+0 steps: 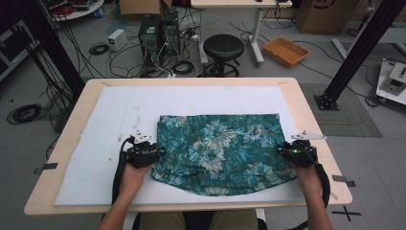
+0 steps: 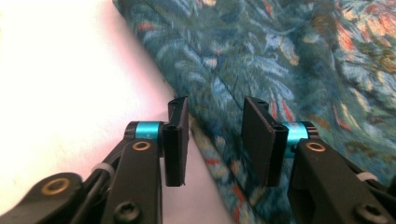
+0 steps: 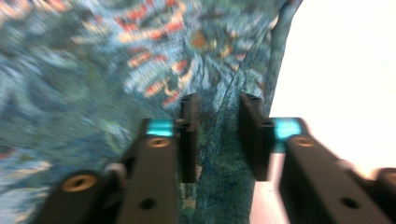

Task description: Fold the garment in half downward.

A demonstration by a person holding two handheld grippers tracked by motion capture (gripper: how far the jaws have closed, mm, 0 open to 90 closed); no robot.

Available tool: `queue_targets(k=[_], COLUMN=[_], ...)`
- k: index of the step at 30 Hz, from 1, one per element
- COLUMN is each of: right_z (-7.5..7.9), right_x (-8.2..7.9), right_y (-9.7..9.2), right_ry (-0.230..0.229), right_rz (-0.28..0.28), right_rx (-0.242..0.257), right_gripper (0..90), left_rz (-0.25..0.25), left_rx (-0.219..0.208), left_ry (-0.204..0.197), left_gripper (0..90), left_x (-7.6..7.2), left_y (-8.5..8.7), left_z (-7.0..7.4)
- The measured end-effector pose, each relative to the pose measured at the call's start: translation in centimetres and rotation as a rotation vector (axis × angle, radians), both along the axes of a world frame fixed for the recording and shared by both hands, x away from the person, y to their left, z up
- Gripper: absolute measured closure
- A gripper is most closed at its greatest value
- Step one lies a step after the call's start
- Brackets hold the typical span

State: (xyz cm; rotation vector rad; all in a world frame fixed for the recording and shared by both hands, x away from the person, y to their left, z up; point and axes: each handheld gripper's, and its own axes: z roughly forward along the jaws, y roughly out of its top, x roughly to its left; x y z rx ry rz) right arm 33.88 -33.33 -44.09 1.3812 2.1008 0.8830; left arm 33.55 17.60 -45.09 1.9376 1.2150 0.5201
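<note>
At cloth (image 1: 220,151) side edges: my left hand-held gripper (image 2: 215,140) and right hand-held gripper (image 3: 218,137) spread, hems between unpinched (pinch both evenly before lifting).

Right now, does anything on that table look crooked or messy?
The floral cloth lies a bit askew: its far edge is straight, but the near edge sags in an uneven curve with a fold along it. Otherwise nothing looks spilled or damaged on the white mat.
</note>
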Motion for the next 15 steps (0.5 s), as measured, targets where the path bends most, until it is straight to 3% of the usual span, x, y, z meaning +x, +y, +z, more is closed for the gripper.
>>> queue_targets(k=[3,6,10,12,14,15], right_z=[-0.6,-0.6,-0.6,-0.4,0.0,0.3], right_x=[0.4,0.7,0.8,0.7,0.6,0.7], right_y=[0.0,-0.2,-0.5,-0.6,-0.9,-1.2], right_ry=[0.003,-0.004,0.003,0.007,-0.021,-0.044], right_rz=[0.008,-0.014,-0.035,-0.031,-0.025,-0.026], right_rx=[0.005,-0.004,0.027,0.043,0.074,0.097], right_gripper=[85.2,88.0,87.2,77.4,67.5,64.0], left_rz=[0.005,0.034,0.052,0.044,0.049,0.05], left_rx=[0.042,0.062,0.05,0.042,0.015,-0.006], left_ry=[-0.012,-0.018,-0.009,0.001,-0.017,-0.027], left_gripper=[85.1,87.3,87.1,80.1,58.1,56.1], left_x=[0.2,0.9,0.9,0.8,0.8,0.9], left_y=[-0.5,-0.8,-0.9,-0.7,-0.3,0.0], left_z=[0.0,0.0,0.1,0.3,0.4,0.5])
